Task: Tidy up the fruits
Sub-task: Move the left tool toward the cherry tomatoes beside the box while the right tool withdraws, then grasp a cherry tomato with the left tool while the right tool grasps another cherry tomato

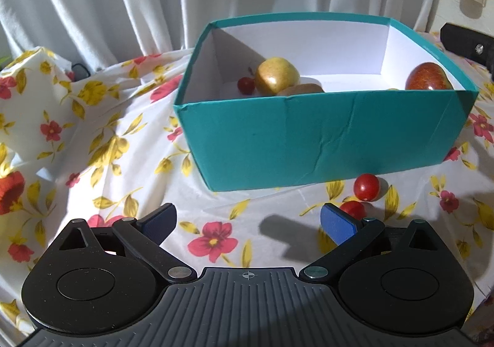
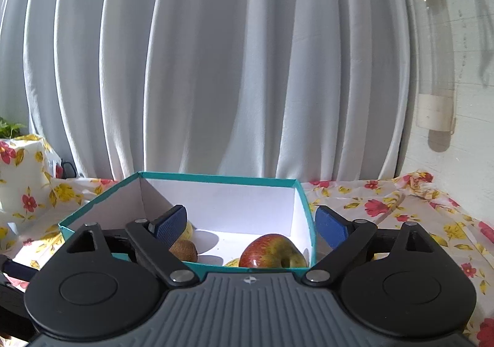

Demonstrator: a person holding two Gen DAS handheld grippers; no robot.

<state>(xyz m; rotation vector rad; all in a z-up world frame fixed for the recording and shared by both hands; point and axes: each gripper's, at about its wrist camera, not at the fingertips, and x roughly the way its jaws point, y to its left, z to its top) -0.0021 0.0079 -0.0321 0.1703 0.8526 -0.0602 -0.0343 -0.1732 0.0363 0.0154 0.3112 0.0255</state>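
Hovering with jaws apart over the teal box (image 2: 304,208), the empty right gripper (image 2: 251,225) looks down on a red apple (image 2: 271,251) and kiwi (image 2: 184,249) already inside. Outside on the floral-clothed worktop (image 1: 216,211), two cherry tomatoes (image 1: 366,187) remain; the left gripper (image 1: 248,223), also spread and empty, likely needs to shift right and close gently on one.

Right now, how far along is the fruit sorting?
Mostly done: the teal box holds a yellow apple, kiwi, small cherry and red apple. Nothing in hand: the left hand-held gripper and right hand-held gripper are open. Two cherry tomatoes remain on the cloth.
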